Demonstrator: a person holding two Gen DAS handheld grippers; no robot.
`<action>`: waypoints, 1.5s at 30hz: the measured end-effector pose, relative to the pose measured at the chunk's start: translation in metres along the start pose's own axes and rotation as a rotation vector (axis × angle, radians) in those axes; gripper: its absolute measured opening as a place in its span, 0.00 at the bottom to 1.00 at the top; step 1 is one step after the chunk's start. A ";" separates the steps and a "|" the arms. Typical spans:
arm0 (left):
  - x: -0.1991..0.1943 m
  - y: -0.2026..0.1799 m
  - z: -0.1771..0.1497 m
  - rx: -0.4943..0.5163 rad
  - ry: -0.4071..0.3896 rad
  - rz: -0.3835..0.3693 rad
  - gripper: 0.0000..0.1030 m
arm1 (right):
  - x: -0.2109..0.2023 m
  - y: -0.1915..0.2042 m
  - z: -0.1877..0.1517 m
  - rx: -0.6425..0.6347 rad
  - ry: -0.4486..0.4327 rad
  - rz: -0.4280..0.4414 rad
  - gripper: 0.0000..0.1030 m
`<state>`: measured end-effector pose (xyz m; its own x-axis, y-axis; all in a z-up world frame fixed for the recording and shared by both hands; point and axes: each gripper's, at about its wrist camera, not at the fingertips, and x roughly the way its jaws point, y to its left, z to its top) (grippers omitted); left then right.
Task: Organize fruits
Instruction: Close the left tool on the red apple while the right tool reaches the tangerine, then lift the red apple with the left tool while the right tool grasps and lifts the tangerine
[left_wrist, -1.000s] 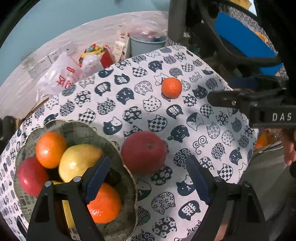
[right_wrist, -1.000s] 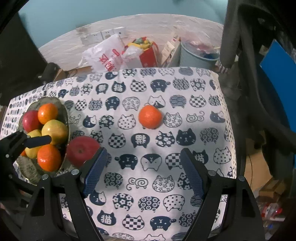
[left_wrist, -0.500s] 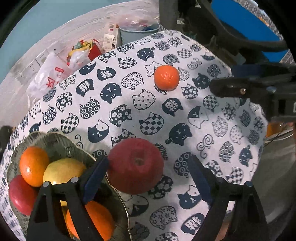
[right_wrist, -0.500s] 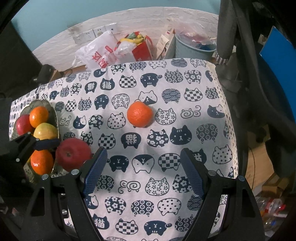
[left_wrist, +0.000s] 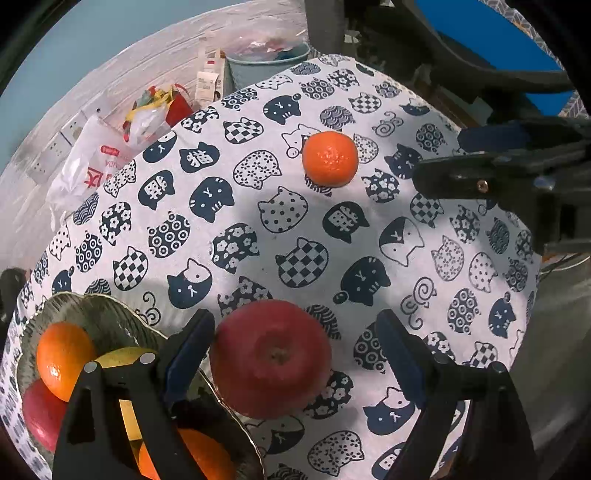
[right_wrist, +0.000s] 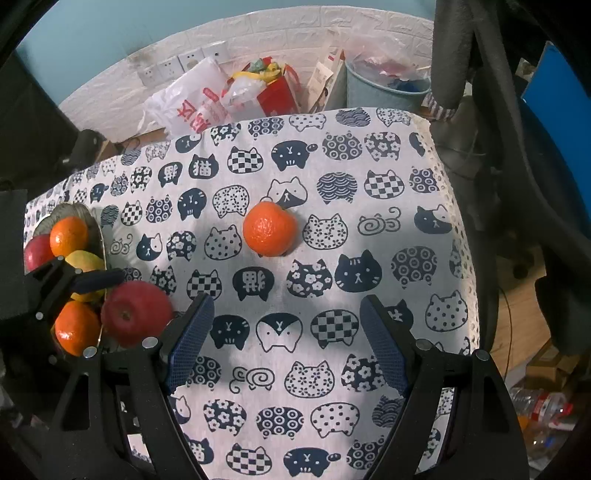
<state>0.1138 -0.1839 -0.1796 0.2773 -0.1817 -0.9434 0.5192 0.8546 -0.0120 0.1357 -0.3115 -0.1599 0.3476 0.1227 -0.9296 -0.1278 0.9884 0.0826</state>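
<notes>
A red apple (left_wrist: 271, 363) lies on the cat-print cloth beside a grey bowl (left_wrist: 107, 317); it also shows in the right wrist view (right_wrist: 135, 312). My left gripper (left_wrist: 295, 354) is open, its fingers either side of the apple; the left pad is close to it or touching. An orange (left_wrist: 330, 158) lies alone mid-table and also shows in the right wrist view (right_wrist: 270, 229). My right gripper (right_wrist: 286, 339) is open and empty, short of the orange. The bowl (right_wrist: 94, 221) holds oranges, a yellow fruit and a red apple.
Plastic bags (right_wrist: 192, 103), a red bag and a blue bin (right_wrist: 384, 88) stand on the floor beyond the table's far edge. A dark office chair (right_wrist: 498, 147) stands at the table's right side.
My left gripper has moved forward and down, and the red apple now lies between its fingers. My right gripper has moved closer to the orange.
</notes>
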 end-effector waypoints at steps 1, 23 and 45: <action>0.001 -0.001 0.000 0.007 0.002 0.003 0.88 | 0.001 0.000 0.000 0.000 0.002 -0.001 0.79; -0.002 0.023 0.003 -0.042 -0.015 -0.028 0.90 | 0.077 0.013 0.035 -0.062 0.047 -0.012 0.79; -0.012 0.029 0.003 -0.073 -0.017 -0.157 0.90 | 0.079 0.019 0.039 -0.072 0.022 0.004 0.47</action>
<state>0.1280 -0.1585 -0.1677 0.2114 -0.3235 -0.9223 0.4975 0.8479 -0.1834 0.1969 -0.2798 -0.2175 0.3265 0.1242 -0.9370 -0.1964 0.9786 0.0612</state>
